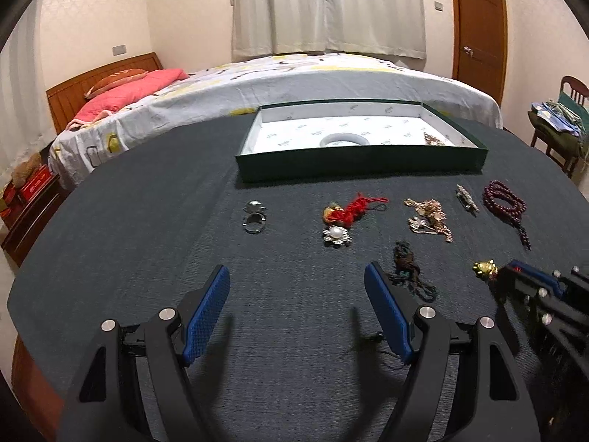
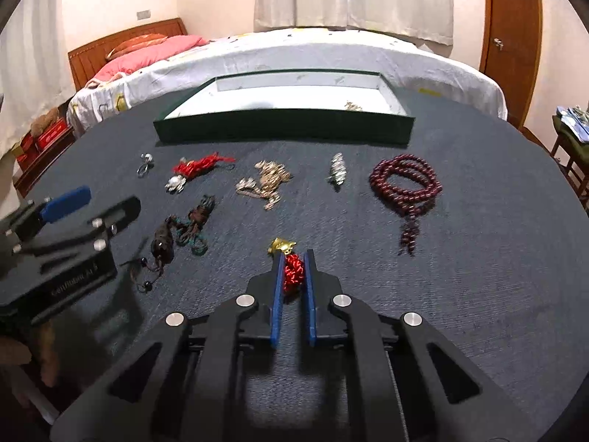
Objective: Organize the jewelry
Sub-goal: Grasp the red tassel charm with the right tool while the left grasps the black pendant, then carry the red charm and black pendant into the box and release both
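My right gripper [image 2: 294, 258] is shut on a red knotted cord charm [image 2: 293, 272] with a gold figure [image 2: 281, 246] at its tip, low over the dark table; it also shows in the left wrist view [image 1: 515, 276]. My left gripper [image 1: 296, 280] is open and empty above the table. A green tray [image 1: 360, 160] with a white lining stands at the back, holding a white bangle [image 1: 344, 139] and a small gold piece [image 1: 434, 139]. Loose on the cloth lie a silver ring [image 1: 254, 217], a red tassel with a pearl brooch [image 1: 337, 235], and a gold chain pile [image 1: 429, 217].
A silver brooch [image 2: 337, 173], dark red bead bracelet [image 2: 405, 184] and dark cord necklace [image 2: 184, 228] also lie on the table [image 1: 147, 221]. A bed [image 1: 294, 81] stands behind the table, a wooden door [image 1: 478, 29] at back right, a chair [image 1: 563, 121] at the right.
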`<state>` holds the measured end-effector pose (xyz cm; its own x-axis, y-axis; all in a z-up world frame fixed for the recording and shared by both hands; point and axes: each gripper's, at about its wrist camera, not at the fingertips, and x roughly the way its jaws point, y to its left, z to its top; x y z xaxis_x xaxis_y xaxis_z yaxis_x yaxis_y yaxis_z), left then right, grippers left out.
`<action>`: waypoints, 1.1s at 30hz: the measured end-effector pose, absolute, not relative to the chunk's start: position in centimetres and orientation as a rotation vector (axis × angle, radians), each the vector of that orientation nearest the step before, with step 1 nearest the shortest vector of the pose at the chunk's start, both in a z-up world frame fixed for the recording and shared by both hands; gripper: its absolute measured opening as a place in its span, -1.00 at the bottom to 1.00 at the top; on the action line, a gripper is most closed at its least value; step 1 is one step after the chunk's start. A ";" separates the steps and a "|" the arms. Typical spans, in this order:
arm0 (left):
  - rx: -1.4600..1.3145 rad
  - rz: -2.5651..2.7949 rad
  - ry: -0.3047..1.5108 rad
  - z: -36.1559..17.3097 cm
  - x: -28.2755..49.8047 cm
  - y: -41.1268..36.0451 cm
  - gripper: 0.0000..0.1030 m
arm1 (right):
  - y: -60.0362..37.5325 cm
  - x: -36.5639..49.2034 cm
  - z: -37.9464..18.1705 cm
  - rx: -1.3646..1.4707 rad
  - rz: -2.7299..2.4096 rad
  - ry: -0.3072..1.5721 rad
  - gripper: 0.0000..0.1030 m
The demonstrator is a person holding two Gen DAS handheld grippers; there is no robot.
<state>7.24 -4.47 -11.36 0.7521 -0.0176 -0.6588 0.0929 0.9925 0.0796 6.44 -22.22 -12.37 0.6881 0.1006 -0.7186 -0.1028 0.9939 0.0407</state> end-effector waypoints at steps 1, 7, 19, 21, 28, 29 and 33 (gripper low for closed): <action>0.109 -0.068 0.720 -11.4 7.3 -4.6 0.42 | -22.5 6.4 -12.2 0.002 0.109 0.800 -0.79; 0.112 -0.114 0.749 -11.8 7.4 -5.9 0.42 | -24.1 6.4 -11.9 0.038 0.091 0.793 -0.79; 0.122 -0.119 0.776 -12.0 7.1 -5.6 0.17 | -24.7 6.2 -11.6 0.071 0.100 0.779 -0.79; 0.120 -0.129 0.782 -12.1 7.1 -5.7 0.12 | -24.6 6.2 -11.7 0.071 0.102 0.780 -0.79; 0.170 -0.174 0.791 -12.7 6.9 -6.6 -0.12 | -24.6 6.2 -11.7 0.072 0.102 0.780 -0.79; 0.157 -0.196 0.798 -12.8 7.0 -6.6 -0.21 | -24.6 6.2 -11.7 0.073 0.102 0.780 -0.79; 0.132 -0.228 0.810 -13.1 7.0 -6.4 -0.44 | -24.6 6.1 -11.7 0.074 0.101 0.780 -0.79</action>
